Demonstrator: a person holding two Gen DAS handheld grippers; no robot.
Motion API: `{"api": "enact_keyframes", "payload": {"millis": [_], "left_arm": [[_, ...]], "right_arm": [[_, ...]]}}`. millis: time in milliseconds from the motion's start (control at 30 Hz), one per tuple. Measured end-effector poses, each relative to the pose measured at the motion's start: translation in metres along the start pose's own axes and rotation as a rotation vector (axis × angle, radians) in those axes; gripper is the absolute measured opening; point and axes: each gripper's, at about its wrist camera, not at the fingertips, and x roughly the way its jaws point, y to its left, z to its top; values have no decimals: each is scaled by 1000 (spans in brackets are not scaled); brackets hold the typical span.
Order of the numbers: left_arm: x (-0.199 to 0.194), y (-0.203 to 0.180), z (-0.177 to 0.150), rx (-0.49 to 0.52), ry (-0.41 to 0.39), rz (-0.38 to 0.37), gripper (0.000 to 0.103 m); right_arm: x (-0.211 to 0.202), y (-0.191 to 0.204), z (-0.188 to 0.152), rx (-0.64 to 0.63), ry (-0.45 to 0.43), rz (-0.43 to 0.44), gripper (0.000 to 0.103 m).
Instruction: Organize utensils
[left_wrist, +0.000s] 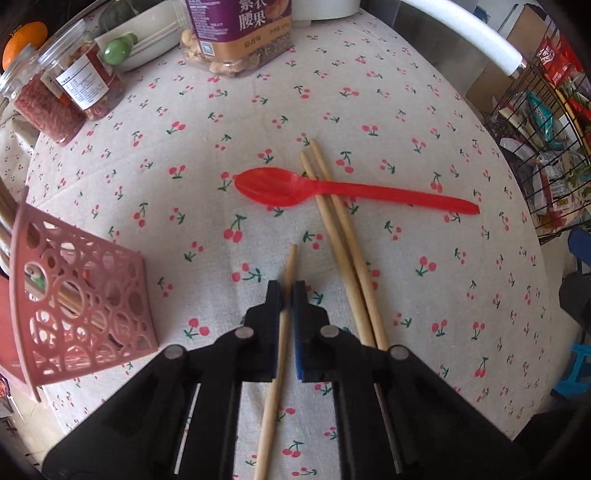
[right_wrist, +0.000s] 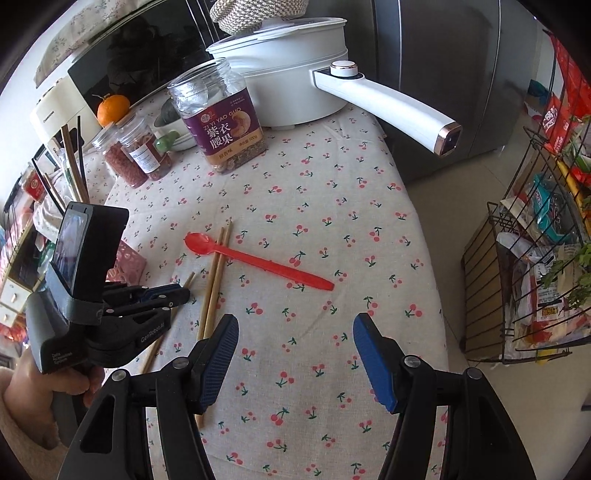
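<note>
The left gripper (left_wrist: 287, 295) clamps one chopstick (left_wrist: 284, 280) — its long axis along the fingers, tip forward. The right gripper (right_wrist: 295, 332) hangs open, empty. The red spoon (left_wrist: 332, 190) lies crosswise over two chopsticks (left_wrist: 343, 236).

Black tongs (right_wrist: 293, 332) with ribbed blue pads (right_wrist: 373, 360).

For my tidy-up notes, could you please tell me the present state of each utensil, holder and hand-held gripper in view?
Left hand-held gripper: shut on single chopstick.
Single chopstick: clamped between the pads.
Right hand-held gripper: open, nothing between its fingers.
Chopstick pair: lying on the tablecloth, side by side.
Red spoon: lying across the chopstick pair.
Pink holder: already holds some utensils.
</note>
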Motion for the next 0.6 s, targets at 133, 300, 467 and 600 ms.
{"api": "enact_keyframes", "payload": {"millis": [133,300,467,600], "left_arm": [[-19,5,-11,0,-58,33,6],[-70,17,-36,-12,-169,3,6],[-118,28,-63,5,-299,-20,6],[-142,37,-79,2,-396,-35,6]], "right_arm": [[-5,2,0,-1,-7,3,66],[-8,10,0,-12,-13,9,67],[-8,21,2,-14,-13,17,68],[-9,31,1,-28,-14,28,70]]}}
